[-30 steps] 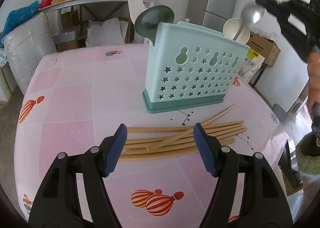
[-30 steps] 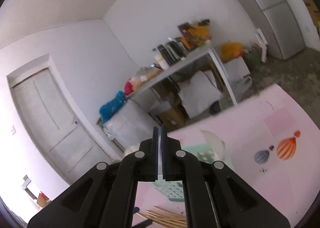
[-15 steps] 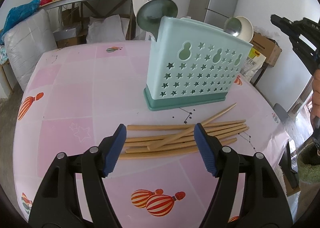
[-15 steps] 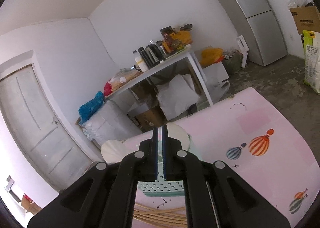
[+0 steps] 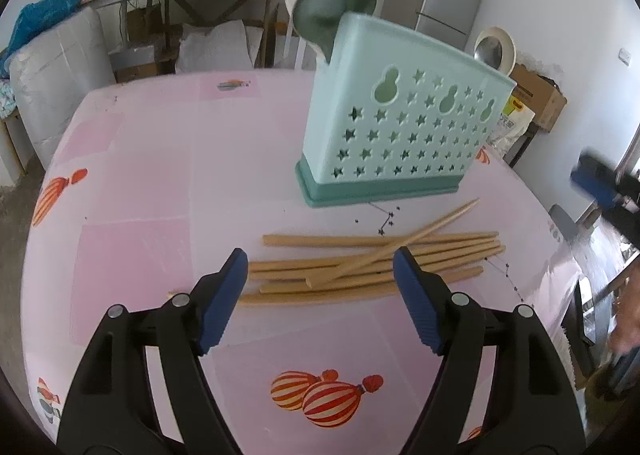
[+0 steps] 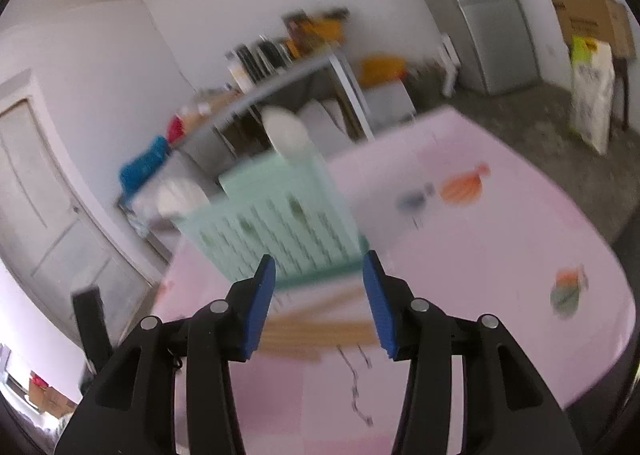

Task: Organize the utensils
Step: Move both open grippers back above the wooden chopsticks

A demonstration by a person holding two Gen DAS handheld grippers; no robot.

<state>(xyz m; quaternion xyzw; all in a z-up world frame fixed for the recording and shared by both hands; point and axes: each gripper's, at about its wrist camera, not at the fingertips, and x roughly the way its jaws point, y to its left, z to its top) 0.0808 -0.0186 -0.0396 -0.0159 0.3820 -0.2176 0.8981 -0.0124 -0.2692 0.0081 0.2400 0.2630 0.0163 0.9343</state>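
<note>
My left claw (image 5: 320, 279) hangs over the pink worktop (image 5: 160, 175), jaws spreading wider with nothing between them, aimed straight at the loose heap of chopsticks (image 5: 372, 267). They lie flat in front of the mint utensil caddy (image 5: 400, 135), just beside its base, one stick crossing over the rest. The caddy already holds a green ladle (image 5: 334, 11) at one end and a metal spoon (image 5: 489, 51) with a cream one at the other, so I judge the spoons sorted. My right claw (image 6: 319, 295) is opening too, empty, pointed at the same sticks; its view is blurred. What's left, as I read it: every chopstick has yet to go into the caddy.
</note>
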